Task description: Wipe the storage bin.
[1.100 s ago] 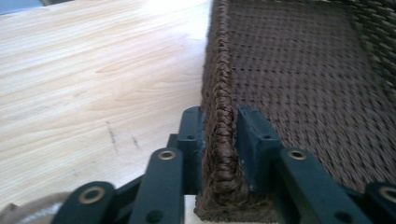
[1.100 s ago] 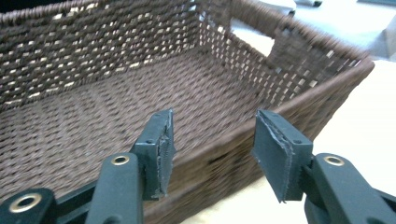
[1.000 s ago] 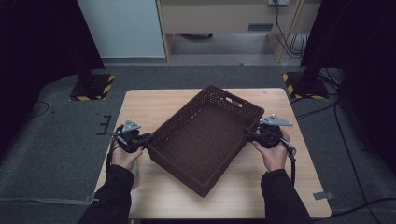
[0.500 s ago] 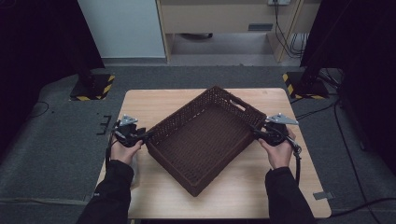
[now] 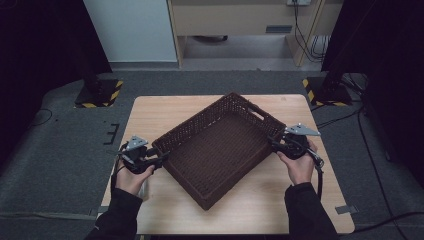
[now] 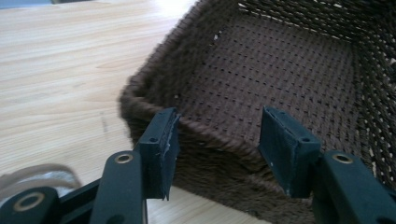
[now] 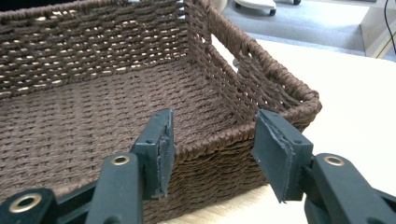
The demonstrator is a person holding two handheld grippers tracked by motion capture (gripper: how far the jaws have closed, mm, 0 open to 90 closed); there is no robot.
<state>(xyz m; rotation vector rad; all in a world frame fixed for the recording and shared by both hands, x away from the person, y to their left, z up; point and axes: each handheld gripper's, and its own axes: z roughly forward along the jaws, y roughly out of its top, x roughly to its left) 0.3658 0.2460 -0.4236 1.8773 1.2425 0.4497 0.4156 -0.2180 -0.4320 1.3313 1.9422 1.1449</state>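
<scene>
A dark brown woven basket (image 5: 215, 150) with nothing in it lies cornerwise on the wooden table (image 5: 165, 110). My left gripper (image 5: 161, 157) is at its left corner. In the left gripper view the basket (image 6: 280, 60) has its rim running between the left gripper's (image 6: 217, 128) jaws, which have just been opening and stand apart from the weave. My right gripper (image 5: 272, 143) is at the right corner, below the handle slot. In the right gripper view the basket (image 7: 93, 102) has its rim between the right gripper's (image 7: 212, 128) jaws, which have just closed a little; the pads are clear of it.
Bare wood lies in front of and behind the basket. Two stand bases with yellow-black stripes (image 5: 97, 95) (image 5: 327, 92) sit on the grey floor beyond the table. A strip of tape (image 5: 345, 209) marks the table's near right corner.
The left gripper's jaws have come apart at the basket's corner, and that hand has drawn back slightly. The right hand has shifted a little outward; the basket has turned slightly.
</scene>
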